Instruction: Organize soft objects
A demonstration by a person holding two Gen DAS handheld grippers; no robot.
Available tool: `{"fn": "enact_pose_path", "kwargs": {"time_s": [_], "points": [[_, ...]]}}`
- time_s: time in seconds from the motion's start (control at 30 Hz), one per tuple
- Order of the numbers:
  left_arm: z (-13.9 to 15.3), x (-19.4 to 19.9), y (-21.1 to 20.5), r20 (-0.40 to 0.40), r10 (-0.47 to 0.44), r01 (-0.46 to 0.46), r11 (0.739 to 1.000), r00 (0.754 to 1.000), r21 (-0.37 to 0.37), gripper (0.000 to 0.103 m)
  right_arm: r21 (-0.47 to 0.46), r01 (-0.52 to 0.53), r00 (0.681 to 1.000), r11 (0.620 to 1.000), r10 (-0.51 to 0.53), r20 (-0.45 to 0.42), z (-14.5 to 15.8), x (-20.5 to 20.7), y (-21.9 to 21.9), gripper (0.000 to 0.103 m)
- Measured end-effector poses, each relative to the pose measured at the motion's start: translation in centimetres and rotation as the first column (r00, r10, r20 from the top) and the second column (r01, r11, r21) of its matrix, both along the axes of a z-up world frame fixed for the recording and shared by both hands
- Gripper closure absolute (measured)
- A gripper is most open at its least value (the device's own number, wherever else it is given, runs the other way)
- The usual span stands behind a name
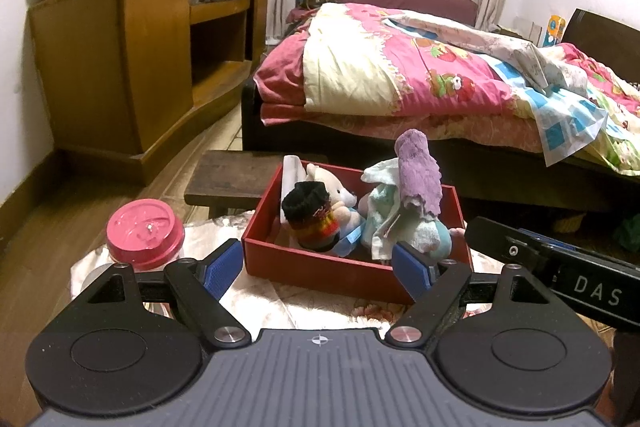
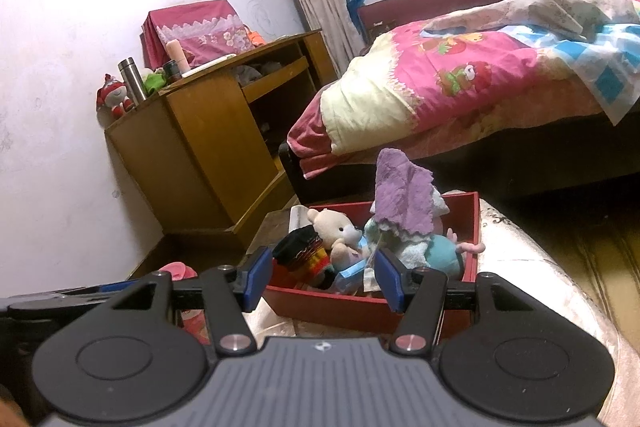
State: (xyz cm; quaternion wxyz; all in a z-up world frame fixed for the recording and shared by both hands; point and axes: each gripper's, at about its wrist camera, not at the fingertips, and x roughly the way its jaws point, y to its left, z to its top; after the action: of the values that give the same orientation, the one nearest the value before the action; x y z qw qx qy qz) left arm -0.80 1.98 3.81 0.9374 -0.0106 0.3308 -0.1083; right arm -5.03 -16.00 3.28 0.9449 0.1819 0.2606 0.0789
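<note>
A red box [image 1: 320, 269] [image 2: 340, 309] sits on a cloth-covered surface and holds soft things: a cream teddy bear [image 1: 334, 189] [image 2: 334, 227], a black striped knit sock [image 1: 316, 223] [image 2: 304, 255], a pale green towel [image 1: 380, 195], a blue plush [image 1: 436, 237] [image 2: 440, 253] and a purple cloth [image 1: 420, 173] [image 2: 402, 193] draped on top. My left gripper [image 1: 318, 269] is open and empty just in front of the box. My right gripper [image 2: 320, 277] is open and empty at the box's near edge.
A jar with a pink lid [image 1: 142, 231] [image 2: 178, 271] stands left of the box. A dark wooden stool [image 1: 228, 177] is behind it. A wooden cabinet [image 1: 132, 67] is on the left, a bed with pink quilt [image 1: 420, 75] behind. The right gripper's body [image 1: 560, 267] shows at right.
</note>
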Motion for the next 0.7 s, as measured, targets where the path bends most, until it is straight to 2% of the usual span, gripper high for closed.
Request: {"fn": "enact_pose_path", "kwargs": {"time_s": [0.4,0.53,0.7], "points": [[-0.41,0.09,-0.25,-0.002,0.015,-0.015,1.0,1.0,-0.003,0.023,0.008,0.008,1.0,1.0,-0.008,-0.024,-0.67,-0.01,0.07,0.073],[-0.53,0.15,-0.31,-0.007,0.015,-0.015,1.0,1.0,-0.001,0.023,-0.032,0.013,1.0,0.999,-0.013,-0.009,-0.56,-0.16,0.3,0.073],[-0.42,0.1,-0.46,0.004,0.015,-0.015,1.0,1.0,0.015,0.023,-0.008,0.011,1.0,1.0,-0.011,-0.018,-0.71,-0.08,0.04,0.073]]}}
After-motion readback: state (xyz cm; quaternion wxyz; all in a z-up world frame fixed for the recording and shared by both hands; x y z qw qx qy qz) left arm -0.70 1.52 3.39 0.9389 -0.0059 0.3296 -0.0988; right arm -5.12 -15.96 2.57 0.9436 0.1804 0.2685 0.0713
